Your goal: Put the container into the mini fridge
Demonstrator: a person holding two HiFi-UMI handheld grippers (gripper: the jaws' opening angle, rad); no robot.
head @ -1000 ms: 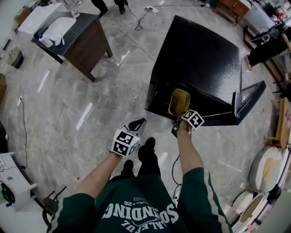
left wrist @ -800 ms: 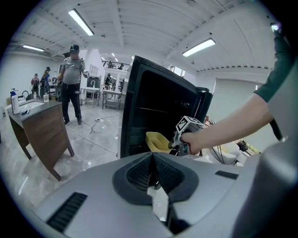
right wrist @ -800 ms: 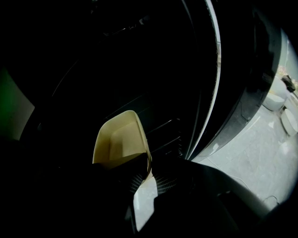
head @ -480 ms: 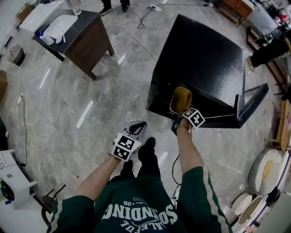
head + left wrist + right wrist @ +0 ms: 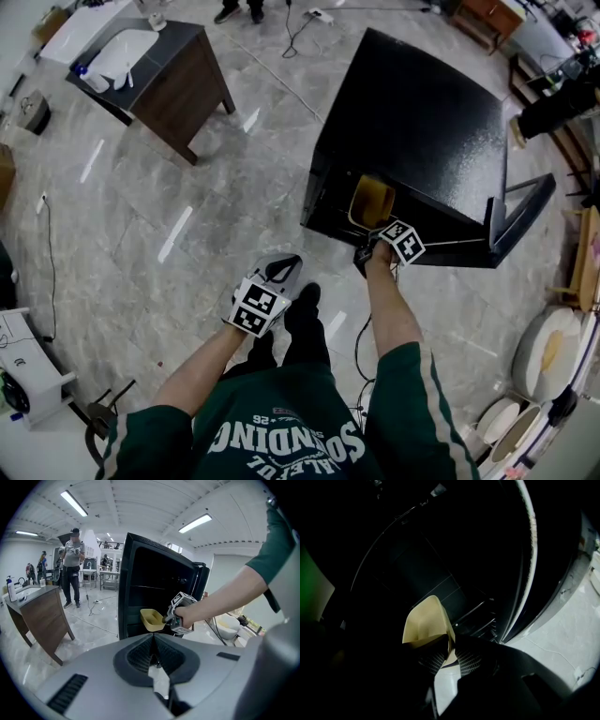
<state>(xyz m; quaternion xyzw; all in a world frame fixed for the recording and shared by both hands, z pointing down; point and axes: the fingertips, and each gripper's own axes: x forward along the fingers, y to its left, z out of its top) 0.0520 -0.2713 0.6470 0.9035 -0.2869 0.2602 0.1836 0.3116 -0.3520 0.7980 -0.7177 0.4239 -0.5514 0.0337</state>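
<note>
A yellow container [image 5: 370, 201] hangs at the open front of the black mini fridge [image 5: 422, 122], its far end inside the opening. My right gripper [image 5: 372, 242] is shut on the container's near rim [image 5: 449, 641]. In the right gripper view the container [image 5: 424, 623] points into the dark fridge interior, above wire shelf bars [image 5: 480, 616]. The left gripper view shows the container [image 5: 152, 619] and my right gripper [image 5: 174, 616] in front of the fridge [image 5: 150, 590]. My left gripper [image 5: 278, 272] hangs lower left over the floor, jaws closed together on nothing [image 5: 154, 656].
The fridge door [image 5: 518, 211] stands open to the right. A brown table [image 5: 155, 75] with a white sink stands at the upper left. Round white dishes [image 5: 548, 352] lie on the floor at the right. A person [image 5: 72, 569] stands far behind. My shoes [image 5: 302, 314] are just before the fridge.
The container has gone a little further into the fridge opening with my right gripper. The left gripper has dropped slightly and stayed near my shoes.
</note>
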